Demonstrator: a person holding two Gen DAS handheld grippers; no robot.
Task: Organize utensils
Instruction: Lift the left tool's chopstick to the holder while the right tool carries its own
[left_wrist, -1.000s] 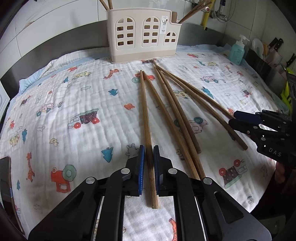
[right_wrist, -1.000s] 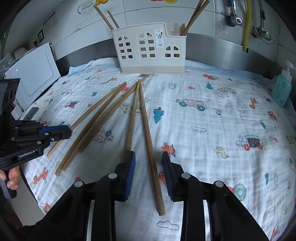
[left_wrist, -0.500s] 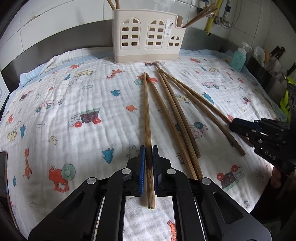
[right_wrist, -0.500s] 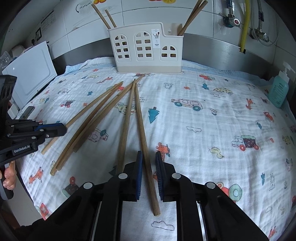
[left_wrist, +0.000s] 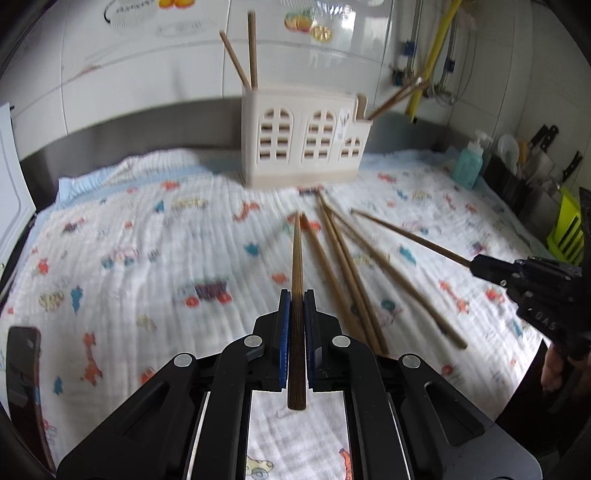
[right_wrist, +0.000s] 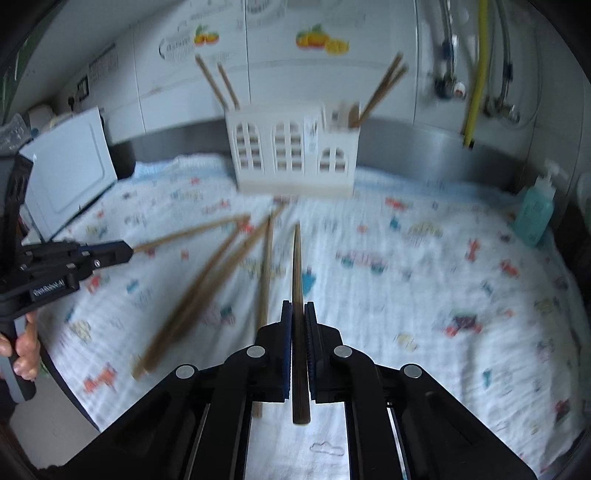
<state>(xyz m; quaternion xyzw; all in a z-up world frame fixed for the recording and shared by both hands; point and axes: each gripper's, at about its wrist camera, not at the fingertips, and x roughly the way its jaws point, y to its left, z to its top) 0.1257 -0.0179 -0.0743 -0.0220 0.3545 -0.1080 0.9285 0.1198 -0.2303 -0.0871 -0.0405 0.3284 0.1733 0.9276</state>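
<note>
Chopstick clamped in left claw; another chopstick in right claw.

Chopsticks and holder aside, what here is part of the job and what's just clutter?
Job:
- left gripper, chopstick clamped
- right gripper, chopstick clamped
- loose chopsticks
- utensil holder

Clutter:
- soap bottle
- phone
- knife rack

Both grippers, left gripper and right gripper, are showing black angular arms, silver round screws, blue finger pads; white lettering is marking their sides
</note>
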